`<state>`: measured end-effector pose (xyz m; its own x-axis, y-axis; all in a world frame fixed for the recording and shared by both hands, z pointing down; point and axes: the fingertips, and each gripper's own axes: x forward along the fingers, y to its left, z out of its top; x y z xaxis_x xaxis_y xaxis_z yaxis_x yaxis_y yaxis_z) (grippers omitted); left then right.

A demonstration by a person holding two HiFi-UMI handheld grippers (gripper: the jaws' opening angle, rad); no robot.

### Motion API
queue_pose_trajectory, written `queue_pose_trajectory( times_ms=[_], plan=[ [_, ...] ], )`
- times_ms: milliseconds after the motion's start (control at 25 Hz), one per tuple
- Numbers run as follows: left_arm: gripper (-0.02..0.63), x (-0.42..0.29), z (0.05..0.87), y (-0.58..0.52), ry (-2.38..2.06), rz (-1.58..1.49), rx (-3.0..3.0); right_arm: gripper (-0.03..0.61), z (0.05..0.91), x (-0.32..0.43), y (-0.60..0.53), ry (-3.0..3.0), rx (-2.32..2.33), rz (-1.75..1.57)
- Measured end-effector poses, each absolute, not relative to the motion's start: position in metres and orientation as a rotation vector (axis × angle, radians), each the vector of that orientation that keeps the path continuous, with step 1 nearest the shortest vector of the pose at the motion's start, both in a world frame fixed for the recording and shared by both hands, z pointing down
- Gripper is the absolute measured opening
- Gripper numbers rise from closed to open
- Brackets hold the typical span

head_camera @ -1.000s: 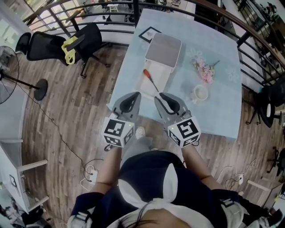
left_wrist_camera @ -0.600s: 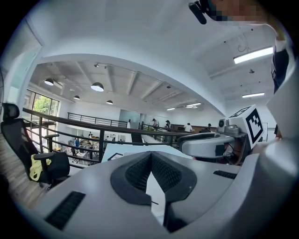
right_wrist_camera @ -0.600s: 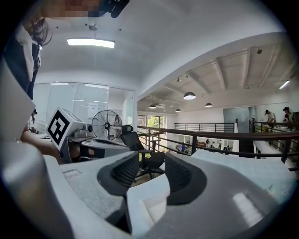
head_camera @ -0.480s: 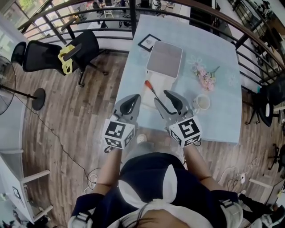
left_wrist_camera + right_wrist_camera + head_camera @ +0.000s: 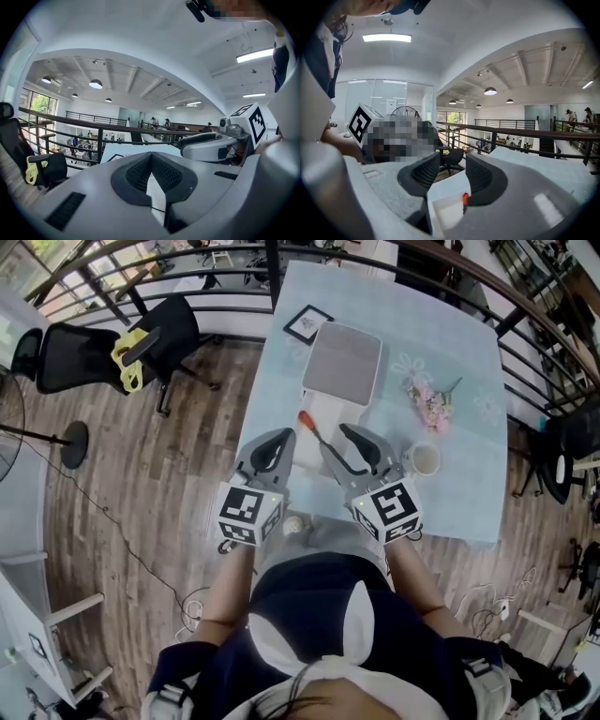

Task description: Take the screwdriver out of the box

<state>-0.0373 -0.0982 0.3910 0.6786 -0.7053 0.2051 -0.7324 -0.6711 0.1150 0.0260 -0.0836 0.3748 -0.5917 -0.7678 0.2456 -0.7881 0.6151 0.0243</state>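
The open white box (image 5: 328,413) lies on the light blue table (image 5: 450,352), its grey lid (image 5: 343,362) folded back. A screwdriver (image 5: 306,419) with a red handle lies slanted in the box tray. My right gripper (image 5: 341,441) is open just short of the box, its jaws having just been opening, with nothing between them. In the right gripper view, beyond that gripper (image 5: 452,171), I see the box (image 5: 443,208) and the red handle (image 5: 465,198). My left gripper (image 5: 275,442) hangs over the table's near left edge, shut and empty (image 5: 151,157).
A white cup (image 5: 424,460) stands right of the right gripper, pink flowers (image 5: 427,397) behind it. A small picture frame (image 5: 307,322) lies at the table's far left. Black office chairs (image 5: 141,338) and railings (image 5: 216,259) stand beyond on the wooden floor.
Both grippers have moved forward toward the box. The right gripper's jaws stand wider apart than a second ago. The screwdriver has stayed in the box.
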Motion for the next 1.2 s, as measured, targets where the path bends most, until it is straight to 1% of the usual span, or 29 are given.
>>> queue_pose_trajectory(
  times_ms=[640, 1200],
  plan=[
    [0.017, -0.049, 0.399, -0.131, -1.254, 0.225, 2.643, 0.173, 0.395, 0.02, -0.126, -2.597, 1.198, 0.164],
    [0.017, -0.065, 0.414, -0.157, -1.272, 0.253, 2.6, 0.173, 0.459, 0.013, -0.16, -2.493, 1.137, 0.294]
  ],
)
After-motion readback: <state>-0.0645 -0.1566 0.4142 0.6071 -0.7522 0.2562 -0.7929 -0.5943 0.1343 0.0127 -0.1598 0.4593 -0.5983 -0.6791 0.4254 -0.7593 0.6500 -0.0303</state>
